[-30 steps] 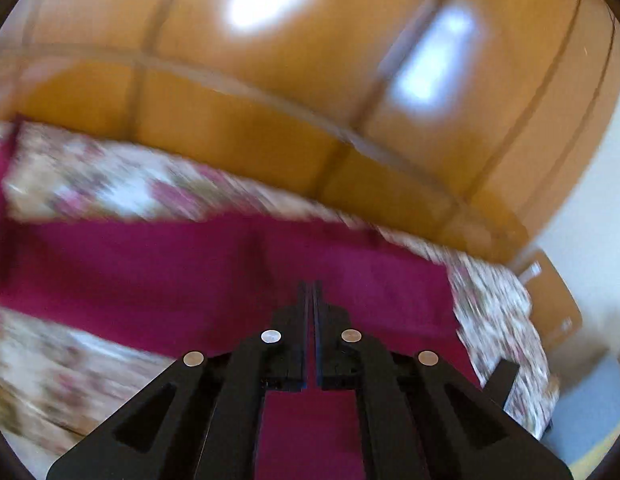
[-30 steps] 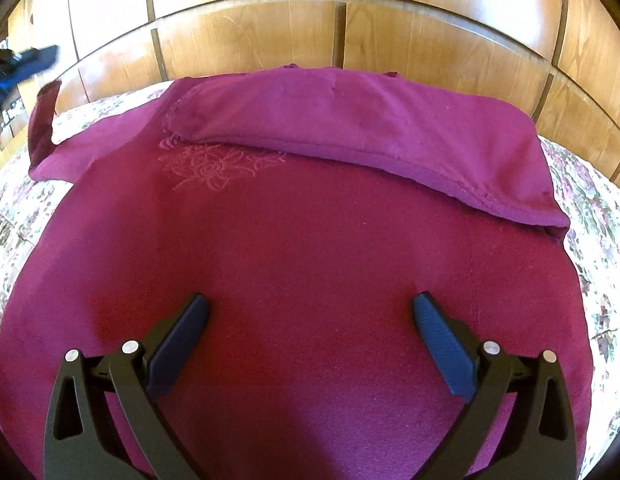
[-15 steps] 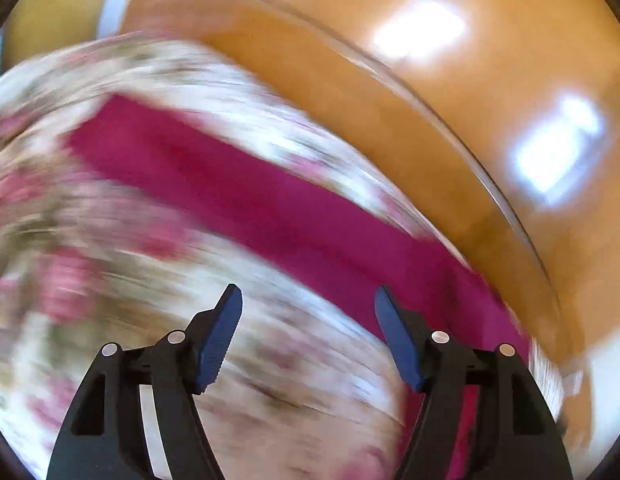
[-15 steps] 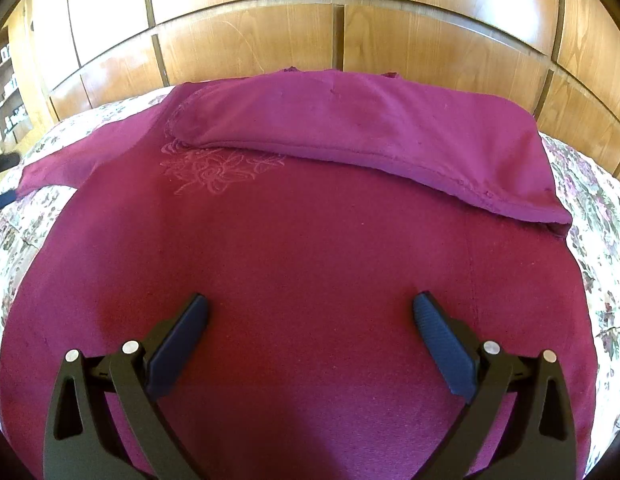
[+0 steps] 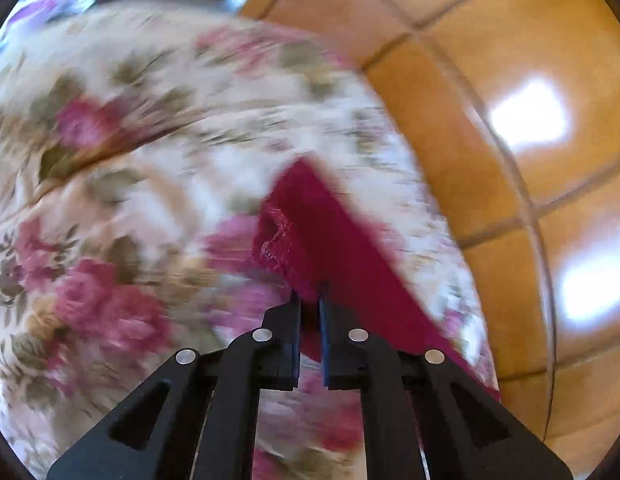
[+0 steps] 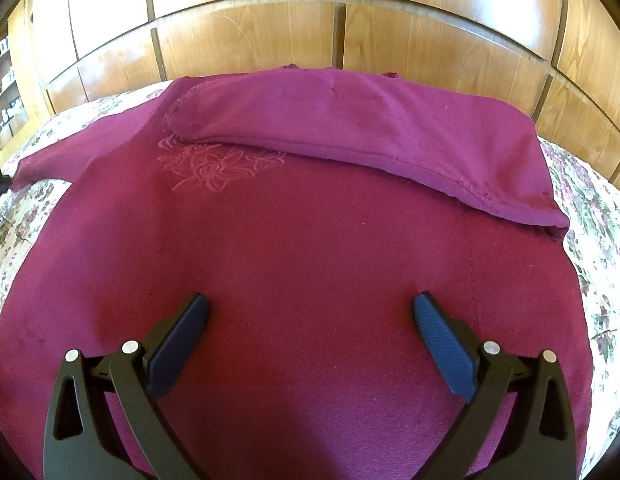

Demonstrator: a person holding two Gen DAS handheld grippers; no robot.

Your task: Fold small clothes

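left tongs on sleeve hem

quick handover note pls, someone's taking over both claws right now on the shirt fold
Left claw: jaws have just been closing, now shut on the cuff of the left sleeve, which lies out on the floral bedspread.
Right claw: open, empty, over the maroon shirt.
Done: right sleeve folded across the top, above the embroidered flower.
Left: probably bring the left sleeve over the body, then fold the body.
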